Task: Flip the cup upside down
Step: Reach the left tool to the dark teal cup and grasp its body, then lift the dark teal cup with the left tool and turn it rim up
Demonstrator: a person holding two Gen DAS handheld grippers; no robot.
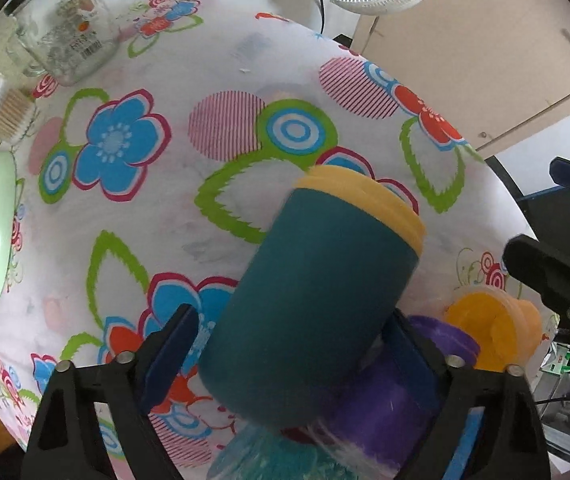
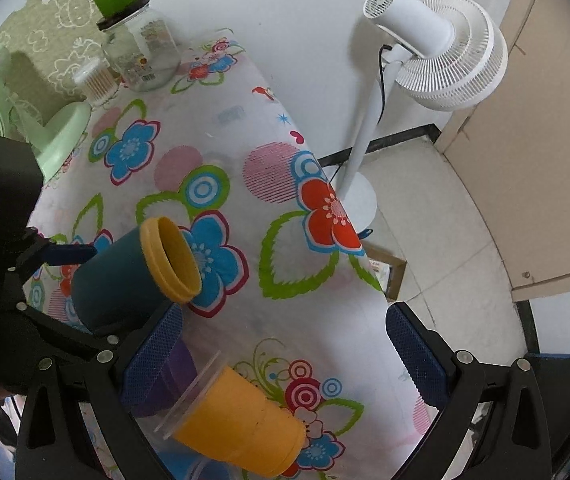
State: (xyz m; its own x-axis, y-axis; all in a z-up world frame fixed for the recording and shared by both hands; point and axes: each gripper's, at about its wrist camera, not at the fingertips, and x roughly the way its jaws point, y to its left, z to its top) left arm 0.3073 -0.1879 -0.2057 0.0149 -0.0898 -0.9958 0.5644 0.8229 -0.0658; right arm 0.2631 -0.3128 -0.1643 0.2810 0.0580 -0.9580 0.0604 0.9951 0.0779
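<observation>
The left gripper (image 1: 285, 352) is clamped on the teal cup (image 1: 313, 300), its blue pads (image 1: 173, 352) pressing the lower body from both sides. The cup is lifted off the table (image 1: 225, 72) and tilted: its long axis runs from the base, nearest the camera, up and away to the yellow rim (image 1: 365, 204). From the right wrist view the mouth (image 2: 173, 260) opens sideways toward the table's right edge, so the turn looks about half made; more roll of the left wrist should bring the rim down. The right gripper (image 2: 285, 352) hangs with jaws spread wide, holding nothing, over an orange cup (image 2: 241, 424) lying on its side at the near edge, a purple cup (image 2: 177, 364) just beside it. Further off, a glass jar (image 2: 141, 56) stands at the far left corner.
</observation>
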